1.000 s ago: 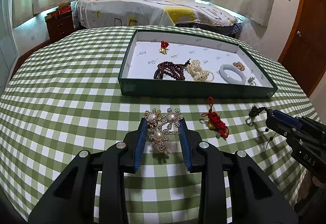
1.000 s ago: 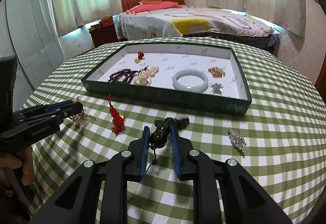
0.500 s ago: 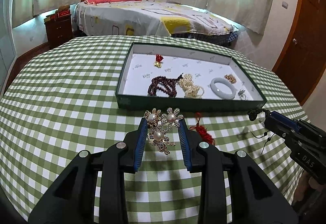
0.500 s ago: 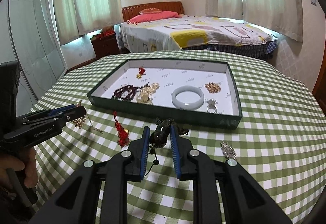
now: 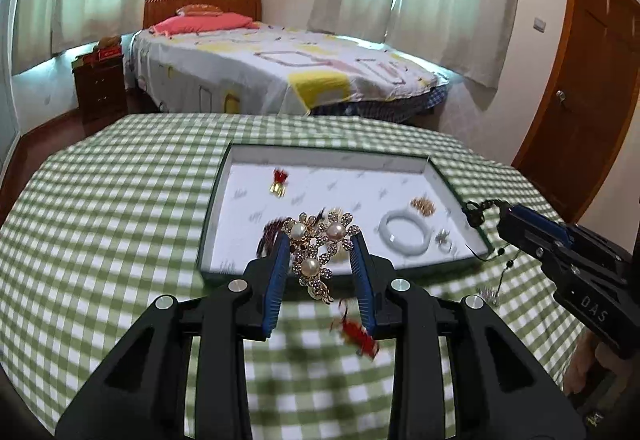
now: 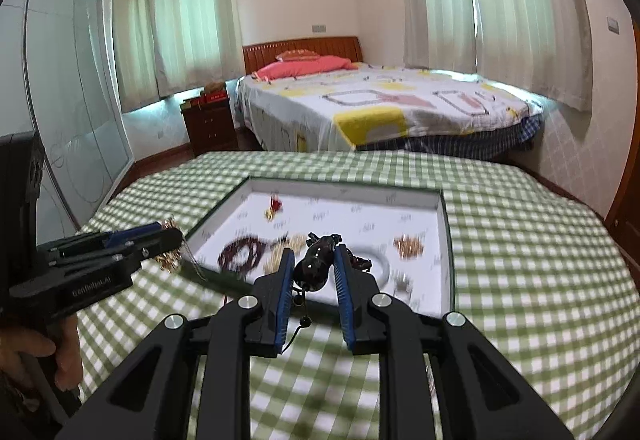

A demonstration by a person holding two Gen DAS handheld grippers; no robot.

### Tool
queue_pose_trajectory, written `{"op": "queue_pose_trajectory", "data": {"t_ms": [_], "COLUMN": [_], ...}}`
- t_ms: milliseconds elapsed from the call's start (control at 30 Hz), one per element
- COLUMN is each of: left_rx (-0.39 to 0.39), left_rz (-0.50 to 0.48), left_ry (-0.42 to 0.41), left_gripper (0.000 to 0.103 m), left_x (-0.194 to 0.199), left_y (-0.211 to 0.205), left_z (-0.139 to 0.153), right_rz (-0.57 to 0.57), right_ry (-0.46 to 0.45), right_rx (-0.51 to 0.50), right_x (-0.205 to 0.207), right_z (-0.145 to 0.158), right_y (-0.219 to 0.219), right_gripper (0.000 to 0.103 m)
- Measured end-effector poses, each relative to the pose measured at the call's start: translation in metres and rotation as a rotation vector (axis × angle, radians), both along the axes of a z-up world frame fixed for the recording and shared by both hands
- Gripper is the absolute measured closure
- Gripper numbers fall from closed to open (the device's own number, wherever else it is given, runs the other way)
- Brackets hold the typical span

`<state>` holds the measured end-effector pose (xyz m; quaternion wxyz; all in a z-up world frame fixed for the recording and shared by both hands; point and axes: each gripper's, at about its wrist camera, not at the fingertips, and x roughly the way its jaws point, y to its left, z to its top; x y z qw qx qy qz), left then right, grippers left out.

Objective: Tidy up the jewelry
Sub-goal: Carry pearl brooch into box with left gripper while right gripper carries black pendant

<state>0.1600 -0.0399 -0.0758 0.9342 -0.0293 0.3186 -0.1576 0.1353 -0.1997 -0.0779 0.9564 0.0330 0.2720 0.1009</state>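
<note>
My left gripper (image 5: pixel 320 240) is shut on a gold pearl brooch (image 5: pixel 316 248) and holds it in the air above the near edge of the green jewelry tray (image 5: pixel 224 180). My right gripper (image 6: pixel 314 260) is shut on a dark beaded pendant (image 6: pixel 316 266) with a cord hanging down, raised over the tray's near wall (image 6: pixel 448 240). The tray holds a red tassel charm (image 5: pixel 279 182), a white bangle (image 5: pixel 404 234), a dark bead bracelet (image 6: pixel 240 254) and gold pieces (image 6: pixel 408 245).
A red knotted charm (image 5: pixel 356 332) lies on the green checked tablecloth (image 5: pixel 100 220) just in front of the tray. A small silver piece (image 5: pixel 489 294) lies to its right. A bed (image 6: pixel 380 104) and a nightstand (image 5: pixel 100 88) stand behind the table.
Both grippers have lifted their pieces off the cloth and moved forward toward the tray. The tray now sits closer and lower in both views.
</note>
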Motion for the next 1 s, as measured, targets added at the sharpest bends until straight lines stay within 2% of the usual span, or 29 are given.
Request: {"op": "queue_pose_trajectory", "data": {"t_ms": [300, 533, 733, 1000], "left_rx": [-0.003, 0.012, 0.041, 0.112], "left_rz": [-0.021, -0.025, -0.025, -0.037], "left_ry": [-0.033, -0.035, 0.059, 0.181], "left_gripper": [0.073, 0.073, 0.073, 0.072], "left_x": [0.058, 0.107, 0.152, 0.18], "left_y": [-0.023, -0.039, -0.05, -0.061], "left_z": [0.01, -0.001, -0.036, -0.069], "right_rz": [-0.004, -0.015, -0.015, -0.008], "right_ry": [-0.048, -0.026, 0.066, 0.199], "right_rx": [-0.01, -0.019, -0.025, -0.037], "right_x": [0.057, 0.107, 0.144, 0.168], "right_z": [0.013, -0.003, -0.038, -0.068], "right_y": [-0.012, -0.024, -0.029, -0.029], "right_gripper": [0.082, 0.082, 0.082, 0.082]}}
